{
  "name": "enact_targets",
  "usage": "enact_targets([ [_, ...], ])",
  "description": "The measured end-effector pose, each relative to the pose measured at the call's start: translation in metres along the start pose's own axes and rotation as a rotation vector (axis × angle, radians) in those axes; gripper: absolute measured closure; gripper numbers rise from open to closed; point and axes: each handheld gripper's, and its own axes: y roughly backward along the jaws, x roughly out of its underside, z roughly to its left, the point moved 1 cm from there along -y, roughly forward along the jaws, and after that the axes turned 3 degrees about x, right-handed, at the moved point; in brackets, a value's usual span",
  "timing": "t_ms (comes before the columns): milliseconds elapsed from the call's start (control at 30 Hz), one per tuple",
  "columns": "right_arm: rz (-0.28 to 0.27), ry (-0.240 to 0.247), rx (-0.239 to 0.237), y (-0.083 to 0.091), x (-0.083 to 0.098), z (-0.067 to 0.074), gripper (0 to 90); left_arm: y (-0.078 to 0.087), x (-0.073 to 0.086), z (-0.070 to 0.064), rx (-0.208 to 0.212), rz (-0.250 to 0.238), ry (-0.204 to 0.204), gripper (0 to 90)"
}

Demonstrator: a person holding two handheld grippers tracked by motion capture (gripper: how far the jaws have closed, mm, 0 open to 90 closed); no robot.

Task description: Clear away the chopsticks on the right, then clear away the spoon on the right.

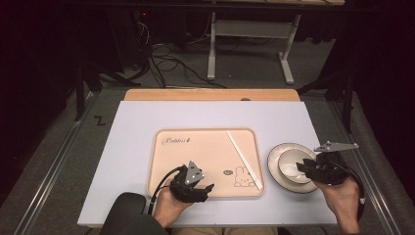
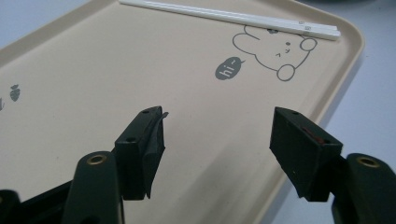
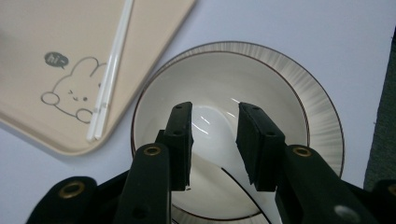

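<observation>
A beige tray (image 1: 195, 156) with a rabbit drawing lies mid-table, and a pair of white chopsticks (image 1: 243, 159) rests along its right side. Low over the tray's near part, my left gripper (image 1: 205, 191) is open with nothing between its jaws. In the left gripper view, its jaws (image 2: 217, 135) stand wide apart above bare tray (image 2: 93, 70), with the chopsticks (image 2: 229, 17) beyond. Right of the tray, a white bowl (image 1: 288, 165) sits on a striped plate (image 1: 276, 152). My right gripper (image 1: 302, 169) hovers open over the bowl (image 3: 219, 84) near its rim, jaws (image 3: 215, 126) partly apart.
The white tabletop (image 1: 137, 127) has bare room left of and behind the tray. Its front edge lies close to the person's hands. A wooden strip (image 1: 210, 94) runs along the back. Cables and a grey metal stand (image 1: 249, 44) are on the floor beyond.
</observation>
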Motion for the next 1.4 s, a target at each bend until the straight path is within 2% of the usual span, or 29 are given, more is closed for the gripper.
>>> enact_targets([
  [100,0.038,0.024,0.047,-0.002,0.002,-0.002,65.0,0.0,0.001,-0.001,0.002,0.005,-0.002,35.5],
  [300,0.096,0.065,0.056,-0.006,0.003,-0.007,62.7,0.002,0.002,-0.001,-0.006,0.002,-0.013,35.4],
  [733,0.164,0.09,0.012,-0.022,-0.002,-0.016,61.6,0.011,0.005,0.002,-0.044,-0.008,0.0,35.3],
  [1033,0.237,0.12,0.033,-0.032,-0.004,-0.015,60.4,0.012,0.007,0.003,-0.065,-0.012,-0.014,35.2],
  [1067,0.236,0.123,0.042,-0.032,-0.004,-0.015,60.5,0.012,0.007,0.003,-0.067,-0.013,-0.011,35.2],
  [1400,0.277,0.134,0.009,-0.031,-0.004,-0.014,62.8,0.01,0.008,0.003,-0.071,-0.008,-0.017,35.2],
])
